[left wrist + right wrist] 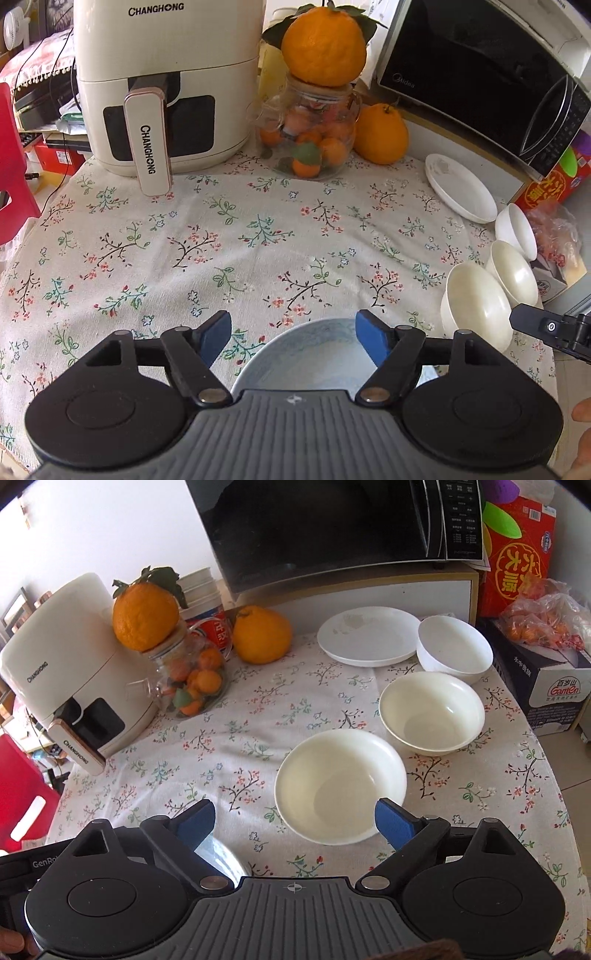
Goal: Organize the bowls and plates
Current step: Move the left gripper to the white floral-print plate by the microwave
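Left wrist view: the left gripper (pixel 293 341) stands wide with nothing held; the blue-grey plate (pixel 306 356) lies just below and between its jaws. Right wrist view: the right gripper (pixel 294 825) is wide and empty too; the nearest white bowl (pixel 340 784) sits just ahead toward its right jaw, so this hand is likely nearer.
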### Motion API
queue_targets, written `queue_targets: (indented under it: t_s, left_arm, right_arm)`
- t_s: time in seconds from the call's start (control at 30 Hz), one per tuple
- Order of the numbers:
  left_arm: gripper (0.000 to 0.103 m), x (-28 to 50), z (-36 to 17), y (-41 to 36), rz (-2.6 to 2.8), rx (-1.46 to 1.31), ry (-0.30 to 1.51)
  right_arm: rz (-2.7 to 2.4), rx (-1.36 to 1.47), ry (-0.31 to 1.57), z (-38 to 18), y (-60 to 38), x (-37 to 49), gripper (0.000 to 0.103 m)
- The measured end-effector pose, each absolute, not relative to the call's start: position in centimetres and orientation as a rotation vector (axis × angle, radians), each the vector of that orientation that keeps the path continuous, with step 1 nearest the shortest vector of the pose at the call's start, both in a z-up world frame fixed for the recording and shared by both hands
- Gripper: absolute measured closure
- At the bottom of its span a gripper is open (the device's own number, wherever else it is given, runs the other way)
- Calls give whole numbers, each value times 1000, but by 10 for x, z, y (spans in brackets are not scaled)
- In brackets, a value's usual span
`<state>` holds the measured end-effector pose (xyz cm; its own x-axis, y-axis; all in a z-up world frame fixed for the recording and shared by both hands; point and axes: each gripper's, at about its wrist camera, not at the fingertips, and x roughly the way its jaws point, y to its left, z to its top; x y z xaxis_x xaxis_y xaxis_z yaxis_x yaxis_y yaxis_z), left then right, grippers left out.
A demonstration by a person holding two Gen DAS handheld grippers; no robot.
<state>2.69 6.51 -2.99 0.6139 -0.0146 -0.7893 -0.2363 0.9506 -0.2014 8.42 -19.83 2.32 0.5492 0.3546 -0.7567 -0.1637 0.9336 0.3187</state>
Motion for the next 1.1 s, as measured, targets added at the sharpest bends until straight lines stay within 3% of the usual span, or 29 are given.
queue_targets:
  t_s: [0.2, 0.53, 0.7, 0.77, 0.93, 1.1]
  left_arm:
    - [11, 55, -20, 48, 113, -303, 853]
    - [6, 131, -19, 13, 87, -320, 820]
    - [14, 177, -23, -6, 33, -408, 819]
    - [19, 193, -27, -14, 28, -410, 822]
    - [31, 233, -44, -29, 16, -467, 848]
    - [45, 261, -61, -44, -13, -510, 865]
  right_arm:
    - [268, 284, 908, 25, -220, 107, 2]
    - [184, 616, 849, 23, -283, 172, 2]
    - [239, 769, 831, 13, -294, 206, 5]
    - [264, 822, 845, 5, -293, 218, 11]
    - [271, 866, 904, -17, -282, 251, 39]
    - [169, 872, 972, -40, -274, 270, 45]
